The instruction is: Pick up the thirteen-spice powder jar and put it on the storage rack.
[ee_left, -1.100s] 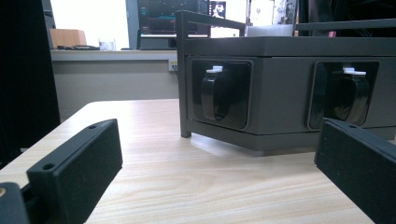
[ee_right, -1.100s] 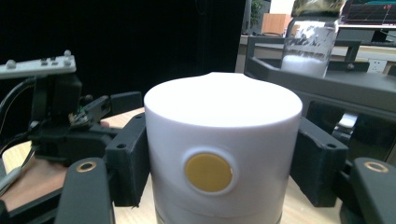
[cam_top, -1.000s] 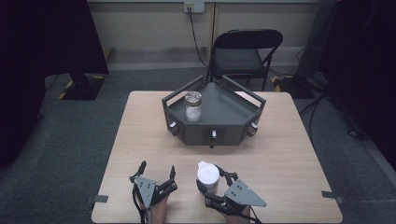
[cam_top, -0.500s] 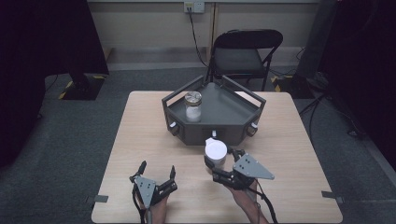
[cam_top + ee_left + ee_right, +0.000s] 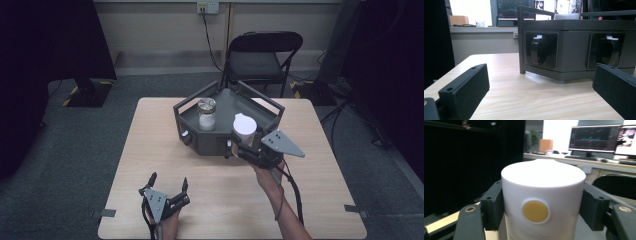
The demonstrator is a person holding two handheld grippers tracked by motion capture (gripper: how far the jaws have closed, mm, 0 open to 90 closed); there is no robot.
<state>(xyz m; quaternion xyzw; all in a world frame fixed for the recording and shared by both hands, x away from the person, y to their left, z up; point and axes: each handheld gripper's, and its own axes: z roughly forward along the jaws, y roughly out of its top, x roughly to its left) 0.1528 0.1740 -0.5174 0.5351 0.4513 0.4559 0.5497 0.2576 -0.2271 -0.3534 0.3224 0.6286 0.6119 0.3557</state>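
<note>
Right gripper point(image 5: 239, 148): jaws clamped on both sides of white container point(image 5: 244, 129), carried in the air at the near rim of the grey tray point(image 5: 226, 145).
White container, close up point(image 5: 543, 202): upright, yellow dot facing the camera, jaw pads flush on its sides.
Left gripper point(image 5: 169, 186): jaws spread wide, nothing between them, low at the table's point(image 5: 150, 145) near edge.
Glass jar point(image 5: 206, 113): already standing inside the tray.
Progress: my read, pickup and carry done; setting down in the tray and release are left.
</note>
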